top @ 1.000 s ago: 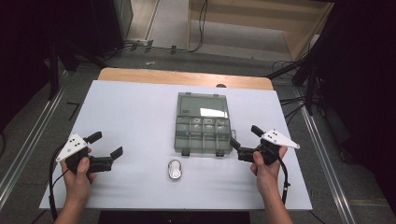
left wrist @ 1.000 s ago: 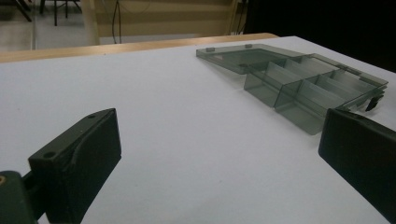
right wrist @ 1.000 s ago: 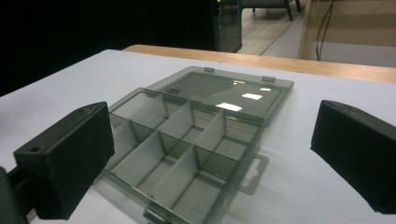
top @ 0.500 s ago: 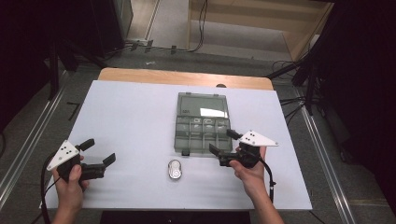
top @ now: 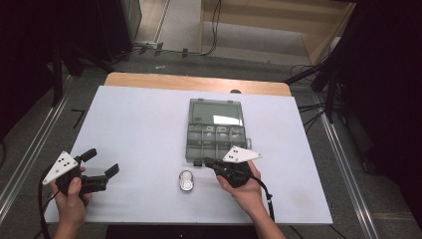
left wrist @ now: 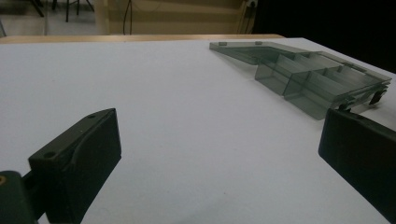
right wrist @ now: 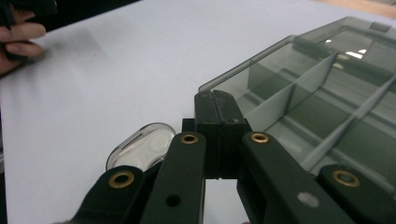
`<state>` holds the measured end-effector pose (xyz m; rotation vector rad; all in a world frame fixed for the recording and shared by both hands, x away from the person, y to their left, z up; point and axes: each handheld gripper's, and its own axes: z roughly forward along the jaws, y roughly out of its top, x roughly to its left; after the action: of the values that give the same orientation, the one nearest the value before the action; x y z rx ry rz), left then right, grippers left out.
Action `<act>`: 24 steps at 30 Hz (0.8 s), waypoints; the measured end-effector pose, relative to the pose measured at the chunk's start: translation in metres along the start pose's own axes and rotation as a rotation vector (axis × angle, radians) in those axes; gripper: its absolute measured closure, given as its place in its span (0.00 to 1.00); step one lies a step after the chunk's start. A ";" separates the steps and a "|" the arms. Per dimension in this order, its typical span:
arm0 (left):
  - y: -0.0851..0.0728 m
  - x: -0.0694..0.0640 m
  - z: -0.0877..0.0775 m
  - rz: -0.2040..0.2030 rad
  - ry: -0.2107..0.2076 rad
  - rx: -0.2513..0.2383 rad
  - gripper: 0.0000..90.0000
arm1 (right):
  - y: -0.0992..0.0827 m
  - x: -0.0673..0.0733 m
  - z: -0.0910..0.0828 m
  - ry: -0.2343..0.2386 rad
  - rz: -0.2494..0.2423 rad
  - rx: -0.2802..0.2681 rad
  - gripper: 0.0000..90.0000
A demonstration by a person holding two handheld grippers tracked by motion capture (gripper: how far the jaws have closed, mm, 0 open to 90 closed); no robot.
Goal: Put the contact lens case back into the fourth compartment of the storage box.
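Note:
A smoky clear compartment box (top: 216, 130) lies shut at the middle of the white table (top: 139, 124). A small clear oval case (top: 186, 180) lies just in front of its near left corner. My right gripper (top: 205, 162) hovers at that corner, between the box and the case. In the right gripper view the gripper (right wrist: 215, 100) has its jaws pressed together with nothing between them; they have just been closing. There the case (right wrist: 140, 144) sits left of the jaws and the box (right wrist: 317, 93) right. My left gripper (top: 103, 161) stands open at the near left, empty, far from the box (left wrist: 308, 79).
A wooden strip (top: 199, 82) runs along the table's far edge. Cables and metal rails lie on the floor around the table. The left hand (right wrist: 18, 37) is seen at the far left in the right gripper view.
My right gripper has moved left along the box's near edge to its left corner, and its jaws have gone from wide apart to shut. The left hand drifted slightly left and nearer.

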<state>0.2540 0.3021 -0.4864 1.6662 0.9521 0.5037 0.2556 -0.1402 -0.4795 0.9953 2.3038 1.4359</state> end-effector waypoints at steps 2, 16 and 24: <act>0.000 -0.001 0.001 0.001 -0.005 0.000 0.00 | 0.000 0.002 0.003 0.006 -0.001 0.015 0.98; -0.003 -0.001 0.005 0.002 -0.022 0.014 0.00 | -0.007 0.011 0.042 0.031 0.012 0.155 0.98; -0.003 -0.002 0.005 0.008 -0.021 0.015 0.00 | -0.009 0.014 0.052 0.023 0.008 0.187 0.98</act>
<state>0.2553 0.2981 -0.4903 1.6859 0.9363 0.4846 0.2700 -0.0974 -0.5106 1.0429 2.4907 1.2583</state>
